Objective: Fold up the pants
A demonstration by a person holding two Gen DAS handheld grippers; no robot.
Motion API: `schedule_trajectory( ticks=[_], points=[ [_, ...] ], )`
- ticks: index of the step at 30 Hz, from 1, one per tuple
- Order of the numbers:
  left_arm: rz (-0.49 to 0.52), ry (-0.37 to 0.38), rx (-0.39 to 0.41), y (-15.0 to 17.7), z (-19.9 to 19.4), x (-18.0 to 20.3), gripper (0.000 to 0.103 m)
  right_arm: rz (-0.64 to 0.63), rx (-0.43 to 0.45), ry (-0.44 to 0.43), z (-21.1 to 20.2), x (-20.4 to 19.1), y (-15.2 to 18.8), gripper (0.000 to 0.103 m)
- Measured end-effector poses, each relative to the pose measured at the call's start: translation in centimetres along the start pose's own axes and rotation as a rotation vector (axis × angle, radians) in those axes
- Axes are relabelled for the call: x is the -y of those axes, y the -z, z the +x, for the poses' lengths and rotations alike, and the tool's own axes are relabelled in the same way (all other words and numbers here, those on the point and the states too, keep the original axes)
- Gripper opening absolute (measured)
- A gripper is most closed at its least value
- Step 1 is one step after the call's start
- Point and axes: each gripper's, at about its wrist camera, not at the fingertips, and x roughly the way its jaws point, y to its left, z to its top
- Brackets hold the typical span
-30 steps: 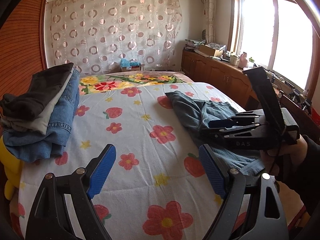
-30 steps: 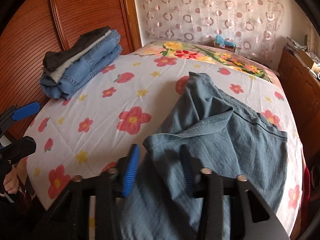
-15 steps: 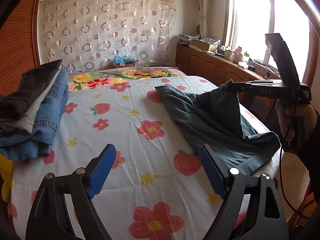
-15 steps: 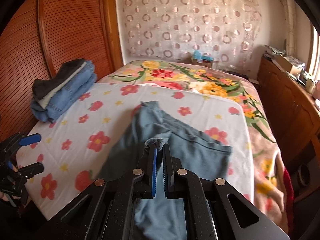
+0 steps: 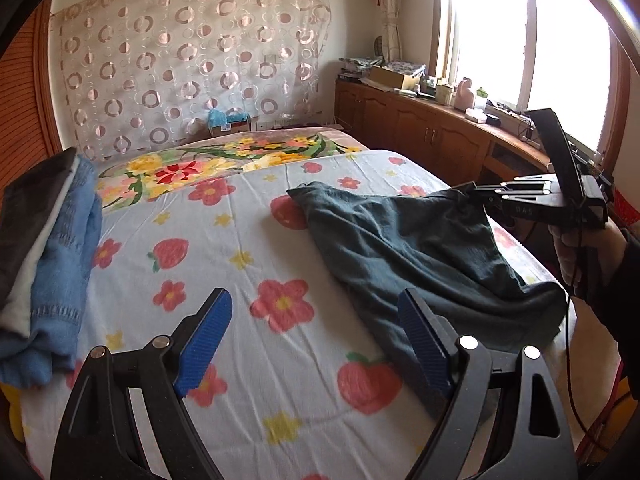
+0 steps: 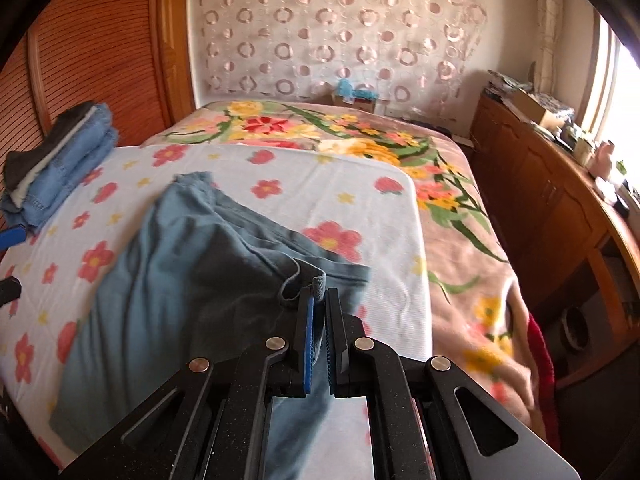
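Currently: right gripper (image 6: pixel 318 312), jaws pinched on a raised edge of the teal pants (image 6: pixel 168 264), which drape across the bed's (image 5: pixel 224 248) right side. Left gripper (image 5: pixel 316 340), jaws wide apart, empty. Folded clothes stack (image 5: pixel 52 248) at left edge.

Rumpled blue-grey pants (image 6: pixel 192 280) sprawl on the bed, one edge lifted

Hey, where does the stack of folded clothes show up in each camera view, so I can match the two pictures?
Left wrist view: the stack of folded clothes fills the left edge, close by, beside the open left gripper.
Right wrist view: the stack sits small at the far left, by the wooden wall.
Shared landmark: the circle-patterned curtain behind the bed in both.
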Motion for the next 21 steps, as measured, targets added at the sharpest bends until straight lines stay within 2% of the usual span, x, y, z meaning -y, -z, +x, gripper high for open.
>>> schedule_trajectory(
  ticks=[8,14,19,21],
  points=[
    [0.053,0.030,-0.058,-4.6,5.8,0.9,0.085,0.018,-0.007,-0.068,1.5,0.8,-0.3,0.005],
    [0.074,0.046,-0.100,-7.4,10.3,0.8,0.063,0.044,0.032,-0.078,1.3,2.5,0.0,0.005],
    [0.071,0.044,-0.139,-8.5,13.6,0.3,0.060,0.047,0.035,-0.092,2.0,3.0,0.5,0.005],
    [0.062,0.049,-0.159,-8.6,14.7,0.1,0.056,0.033,0.028,-0.085,2.3,2.8,0.5,0.005]
  ],
)
